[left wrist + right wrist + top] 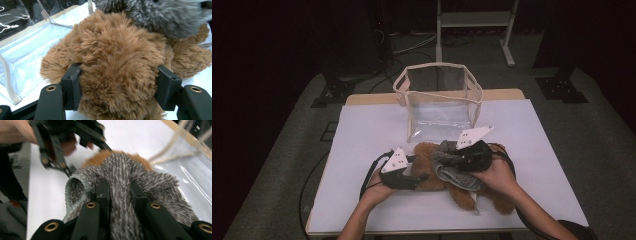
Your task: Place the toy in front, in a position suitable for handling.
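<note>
On the white counter, left fingers clamped a brown teddy; right fingers pinched grey knit fabric, best drawn on evenly.

High view looks forward and down over the tabletop. Both gripper views sit close against the brown plush bear, each glimpsing the clear bag beyond it.

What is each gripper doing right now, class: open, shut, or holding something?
Left gripper: shut on the brown teddy bear.
Right gripper: shut on the grey knitted garment.
</note>
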`<state>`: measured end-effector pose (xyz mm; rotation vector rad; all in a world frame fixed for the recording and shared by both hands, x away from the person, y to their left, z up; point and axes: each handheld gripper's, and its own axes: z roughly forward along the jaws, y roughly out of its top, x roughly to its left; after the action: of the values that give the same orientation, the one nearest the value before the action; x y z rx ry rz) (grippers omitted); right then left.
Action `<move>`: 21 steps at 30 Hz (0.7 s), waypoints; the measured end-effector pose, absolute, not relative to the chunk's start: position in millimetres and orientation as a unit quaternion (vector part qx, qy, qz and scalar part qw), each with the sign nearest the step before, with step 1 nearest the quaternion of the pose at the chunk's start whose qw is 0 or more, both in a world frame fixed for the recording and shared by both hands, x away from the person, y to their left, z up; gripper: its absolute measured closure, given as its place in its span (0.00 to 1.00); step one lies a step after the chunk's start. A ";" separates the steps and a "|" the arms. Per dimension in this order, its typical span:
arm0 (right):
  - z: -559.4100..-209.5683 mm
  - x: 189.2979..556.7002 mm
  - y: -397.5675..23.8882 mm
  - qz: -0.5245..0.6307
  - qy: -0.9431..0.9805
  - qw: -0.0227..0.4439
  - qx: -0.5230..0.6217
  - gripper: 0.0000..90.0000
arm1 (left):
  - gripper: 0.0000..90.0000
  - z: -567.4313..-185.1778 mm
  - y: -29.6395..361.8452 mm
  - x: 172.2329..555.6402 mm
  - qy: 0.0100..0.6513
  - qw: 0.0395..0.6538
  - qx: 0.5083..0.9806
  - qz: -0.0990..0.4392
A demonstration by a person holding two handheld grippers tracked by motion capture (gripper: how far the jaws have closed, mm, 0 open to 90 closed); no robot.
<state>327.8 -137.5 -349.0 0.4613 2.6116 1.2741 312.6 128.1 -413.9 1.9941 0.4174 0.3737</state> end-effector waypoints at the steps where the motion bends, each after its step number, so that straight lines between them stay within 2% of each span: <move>1: -350.5 328.6 -142.6 0.425 0.884 0.107 0.164 0.82 | 0.40 -413.9 127.6 312.7 0.174 0.511 0.827 0.155; 5: -352.6 332.8 -155.4 0.437 0.874 0.092 0.190 0.82 | 0.40 -409.8 123.9 311.7 0.174 0.514 0.825 0.159; 16: -338.7 350.1 -100.9 0.459 0.873 0.068 0.149 0.82 | 0.40 -404.5 122.8 307.8 0.161 0.502 0.834 0.163; 21: -340.1 347.4 -110.4 0.443 0.880 0.079 0.150 0.82 | 0.40 -407.9 125.7 308.8 0.160 0.504 0.833 0.160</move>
<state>347.4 -110.4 -340.1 0.4487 2.6350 1.3253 308.8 125.7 -407.9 2.0122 0.3873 0.3858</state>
